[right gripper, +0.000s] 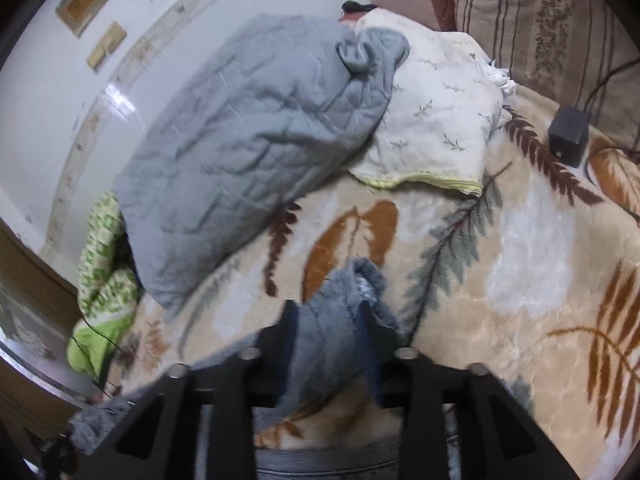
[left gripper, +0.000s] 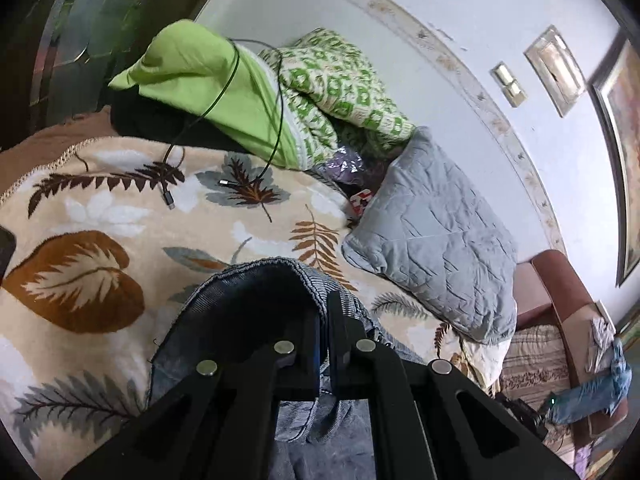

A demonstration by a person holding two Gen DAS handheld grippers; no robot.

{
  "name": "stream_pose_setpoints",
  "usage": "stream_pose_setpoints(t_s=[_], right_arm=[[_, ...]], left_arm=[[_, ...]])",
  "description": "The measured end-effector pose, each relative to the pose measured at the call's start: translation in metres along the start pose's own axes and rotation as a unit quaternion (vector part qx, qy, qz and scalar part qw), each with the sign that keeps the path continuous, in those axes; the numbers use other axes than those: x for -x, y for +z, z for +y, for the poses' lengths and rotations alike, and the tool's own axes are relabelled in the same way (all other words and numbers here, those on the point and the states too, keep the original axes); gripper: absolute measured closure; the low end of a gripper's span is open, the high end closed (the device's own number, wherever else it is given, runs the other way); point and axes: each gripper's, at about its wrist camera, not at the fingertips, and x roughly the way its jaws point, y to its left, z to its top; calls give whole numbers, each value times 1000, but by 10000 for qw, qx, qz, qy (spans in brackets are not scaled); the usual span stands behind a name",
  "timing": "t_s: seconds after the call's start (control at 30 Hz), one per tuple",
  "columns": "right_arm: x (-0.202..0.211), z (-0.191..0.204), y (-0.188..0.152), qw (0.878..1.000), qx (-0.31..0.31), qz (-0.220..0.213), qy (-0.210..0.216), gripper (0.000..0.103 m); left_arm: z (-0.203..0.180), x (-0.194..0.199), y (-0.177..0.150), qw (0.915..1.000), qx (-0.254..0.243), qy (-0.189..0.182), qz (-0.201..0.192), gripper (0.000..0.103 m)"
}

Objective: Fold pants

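- Fold is early to mid stage, by my read: both claws carry pants fabric up off the bed, nothing laid flat or stacked yet.
- Left claw (left gripper: 325, 320): clenched on the pants (left gripper: 256, 280). Jaws nearly touching, a ribbed grey-blue hem arches over the tips at lower centre of the left view, and the cloth hangs down under the claw.
- Right claw (right gripper: 330, 316): jaws stand apart with a bunched fold of the pants (right gripper: 340, 320) between them, lower centre of the right view. Cloth fills most of the gap; I cannot tell if the pads press on it or if it is slipping out.
- More grey fabric trails off at the bottom edge and lower left of the right view, so most of the garment sits below both cameras, out of sight.
- Leaf-print blanket (left gripper: 100, 216) ahead of the claws is bare enough to lay the fold down; grey pillow (right gripper: 248, 140) and green quilt (left gripper: 340, 92) sit beyond, a cable (left gripper: 224, 120) at upper left.
- Left to do: bring the held edge over, set it down, smooth, then any second fold. No crease line visible to confirm a completed fold.
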Motion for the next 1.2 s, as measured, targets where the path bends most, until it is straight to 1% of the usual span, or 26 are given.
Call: stream_pose_setpoints(t_s=[0.07, 0.13, 0.2, 0.33, 0.4, 0.43, 0.47, 0.5, 0.53, 0.57, 0.6, 0.67, 0.7, 0.83, 0.93, 1.03, 1.1, 1.13, 1.2], right_arm=[[-7, -4, 3, 9999, 60, -63, -70, 39], [-13, -5, 11, 9998, 78, -190, -54, 39], [-23, -3, 18, 9996, 154, -198, -95, 39], [-55, 5, 28, 9982, 466, 101, -376, 39], [-69, 8, 27, 9973, 596, 189, -390, 39], [-75, 9, 26, 9969, 655, 229, -363, 43], [-80, 12, 23, 9959, 777, 254, -396, 59], [-85, 17, 20, 9933, 978, 306, -538, 84], [-90, 22, 17, 9892, 1180, 361, -785, 89], [-92, 24, 14, 9869, 1266, 416, -904, 94], [-92, 26, 10, 9862, 1292, 455, -933, 96], [-82, 33, 6, 9843, 1359, 357, -1068, 97], [-71, 36, 6, 9852, 1362, 226, -1019, 97], [-14, 45, 5, 9890, 1263, -349, -681, 97], [31, 43, 1, 9906, 1075, -752, -386, 97], [67, 29, -10, 9912, 867, -979, -218, 97], [89, 10, -20, 9916, 720, -1069, -119, 97], [96, 3, -25, 9919, 680, -1074, -84, 97], [113, -20, -40, 9935, 630, -949, 16, 97]], left_arm=[[-2, 3, 0, 9999, -145, 57, -26, 101], [-4, 4, 0, 9996, -262, 82, -47, 101], [-5, 2, 1, 9994, -314, 102, -37, 100], [-7, -2, 1, 9990, -430, 121, -18, 100], [-9, -2, 1, 9985, -527, 164, -14, 100], [-9, -2, 1, 9983, -559, 184, -20, 100], [-9, -2, 0, 9982, -573, 195, -25, 100], [-8, -2, 1, 9981, -570, 213, -25, 100], [-6, -2, 1, 9983, -543, 214, -19, 100], [-4, -2, 2, 9986, -489, 200, -5, 100], [-3, -1, 3, 9989, -440, 186, -6, 100], [0, 4, 3, 9992, -381, 153, -32, 100], [-1, 8, 3, 9993, -360, 125, -55, 100], [-6, 28, -1, 9988, -424, 2, -252, 100], [-4, 47, -12, 9980, -481, -98, -387, 100], [5, 65, -24, 9980, -436, -191, -423, 100], [14, 79, -35, 9980, -412, -240, -404, 100], [19, 85, -41, 9981, -429, -222, -383, 100], [27, 95, -55, 9981, -528, -135, -297, 100]])
